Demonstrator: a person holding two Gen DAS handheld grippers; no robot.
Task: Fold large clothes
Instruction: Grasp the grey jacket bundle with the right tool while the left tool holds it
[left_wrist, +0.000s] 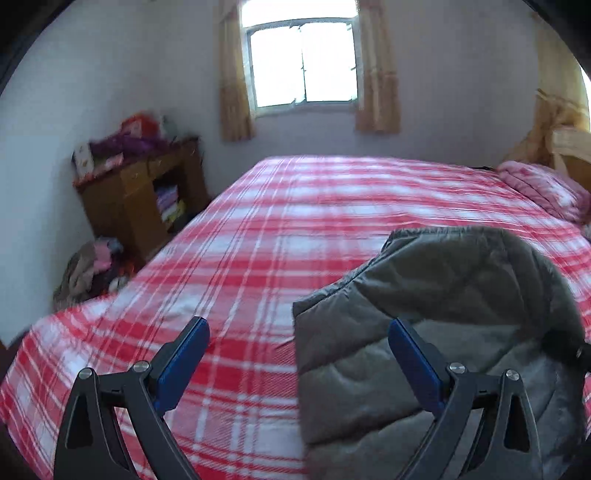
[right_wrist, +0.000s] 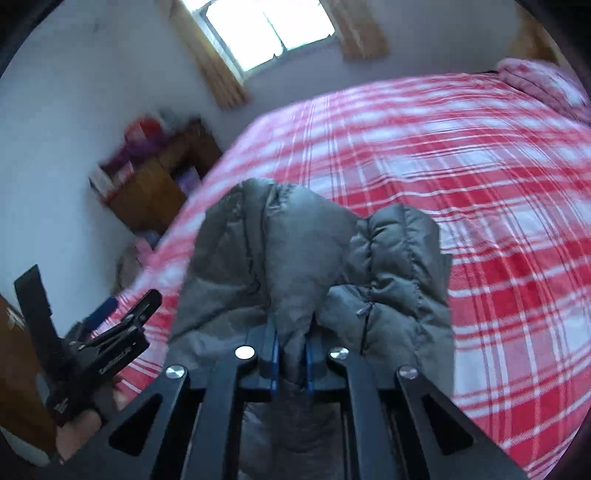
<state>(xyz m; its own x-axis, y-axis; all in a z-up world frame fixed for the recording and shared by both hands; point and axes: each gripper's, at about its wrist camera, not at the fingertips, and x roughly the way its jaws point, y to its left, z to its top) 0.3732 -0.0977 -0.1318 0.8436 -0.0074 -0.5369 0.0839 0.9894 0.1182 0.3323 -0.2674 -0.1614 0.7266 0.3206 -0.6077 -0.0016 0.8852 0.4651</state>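
at the far left of the left wrist view a pile of clothes (left_wrist: 88, 269) lies on the floor beside the bed, and behind it a wooden cabinet (left_wrist: 144, 192) stands against the wall with bright, blurred things heaped on top and folded items in its open shelf. the bed (left_wrist: 266, 236), under a red and white plaid sheet, fills the middle, with a bright window (left_wrist: 301, 62) and tan curtains (left_wrist: 232, 81) above its far side. the left gripper (left_wrist: 298, 328) hovers low over the sheet, its blue-padded fingers (left_wrist: 184, 365) spread wide with nothing between them; the right one of the pair sits in front of the gray puffer jacket (left_wrist: 461, 317), which lies bunched on the near right part of the bed. a pink quilt (left_wrist: 546, 188) is rolled up at the far right end, near a light wooden headboard (left_wrist: 570, 147).

in the right wrist view the left gripper (right_wrist: 110, 314) shows at the lower left edge, held in a gloved hand (right_wrist: 79, 402), off to the side of the jacket and apart from it. in the centre the right gripper (right_wrist: 291, 350) has its fingers (right_wrist: 273, 354) drawn narrow, pinching a fold of the gray puffer jacket (right_wrist: 310, 258), whose quilted bulk rises ahead of them over the near edge of the bed (right_wrist: 461, 177). the pink quilt (right_wrist: 543, 81) sits at the upper right.
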